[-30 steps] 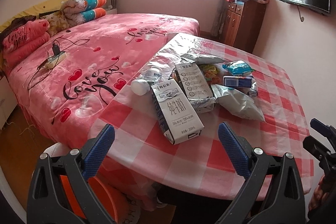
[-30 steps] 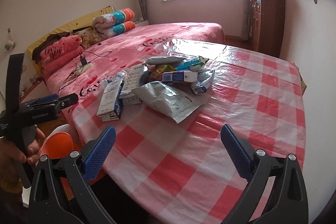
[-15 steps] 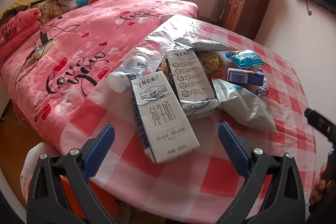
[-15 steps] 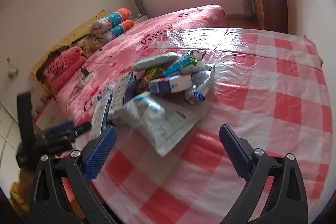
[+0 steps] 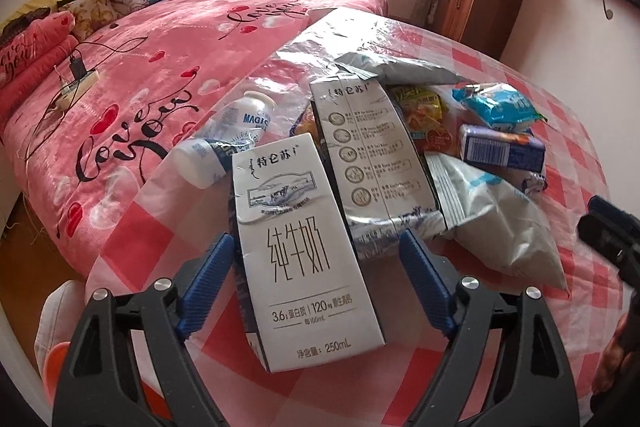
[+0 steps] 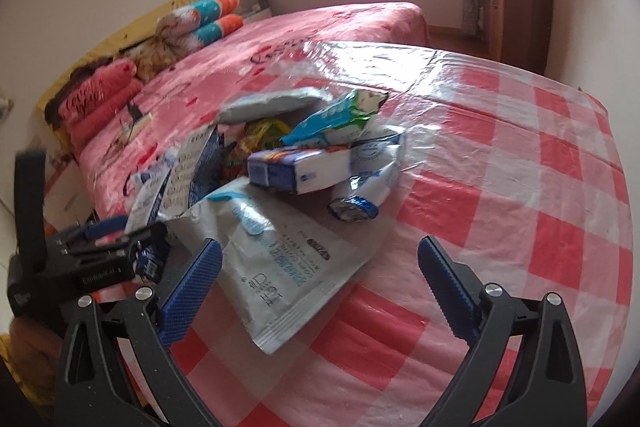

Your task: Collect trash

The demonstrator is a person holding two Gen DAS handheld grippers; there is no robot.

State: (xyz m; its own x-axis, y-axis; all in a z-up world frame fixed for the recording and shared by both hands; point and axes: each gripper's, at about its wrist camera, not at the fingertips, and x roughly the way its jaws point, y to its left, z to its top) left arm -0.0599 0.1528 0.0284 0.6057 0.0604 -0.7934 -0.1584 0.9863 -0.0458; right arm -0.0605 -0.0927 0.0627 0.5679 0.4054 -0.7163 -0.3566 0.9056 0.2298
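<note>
The trash lies heaped on the table (image 5: 580, 95) for collecting, the nearest milk carton (image 5: 304, 247) at the heap's near edge. The left gripper (image 5: 316, 275) straddles that carton, jaws wide, just been closing, not yet pressing. The right gripper (image 6: 320, 279) hangs wide open and empty over the white pouch (image 6: 280, 263) beside the carton.

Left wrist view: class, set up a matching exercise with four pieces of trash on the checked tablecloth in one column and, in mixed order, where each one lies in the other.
Things:
1. milk carton
2. white bottle
3. blue box with barcode
4. grey foil pouch

Places:
A. far end of the pile, towards the window
B. right side of the pile, below the light-blue wrapper
C. nearest the camera, between the tool's blue pads
D. left edge of the pile, beside the bed

Pairs: 1-C, 2-D, 3-B, 4-A
</note>
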